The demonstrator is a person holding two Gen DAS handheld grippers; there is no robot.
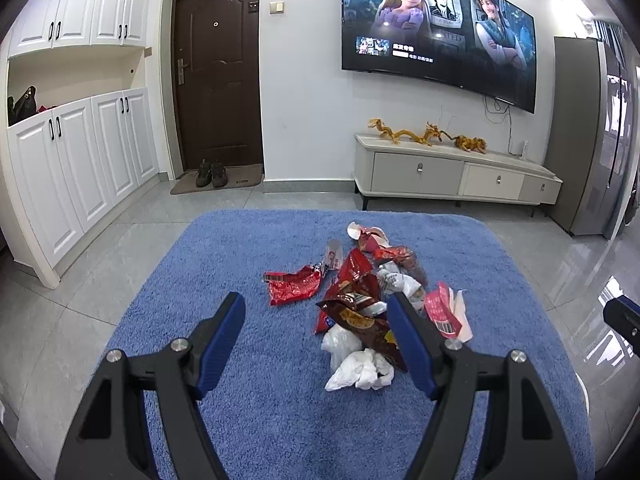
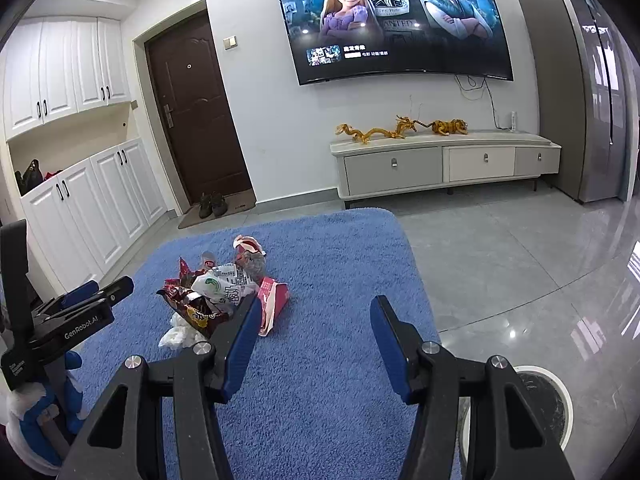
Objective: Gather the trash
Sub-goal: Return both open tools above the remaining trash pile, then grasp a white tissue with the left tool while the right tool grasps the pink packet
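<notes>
Left wrist: both claws, left claw [image 1: 316,312] and right claw [image 2: 314,314], gape empty. Pre-grasp; you next close on crumpled white tissue [image 1: 362,372] in blue-mat wrapper pile.

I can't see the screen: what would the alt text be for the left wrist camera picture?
Open left gripper with blue-padded fingers hovers over a pile of crumpled snack wrappers and white tissues on a blue rug. Behind, a dark front door, white cabinets, and a wall TV showing a cartoon above a low TV stand.
</notes>
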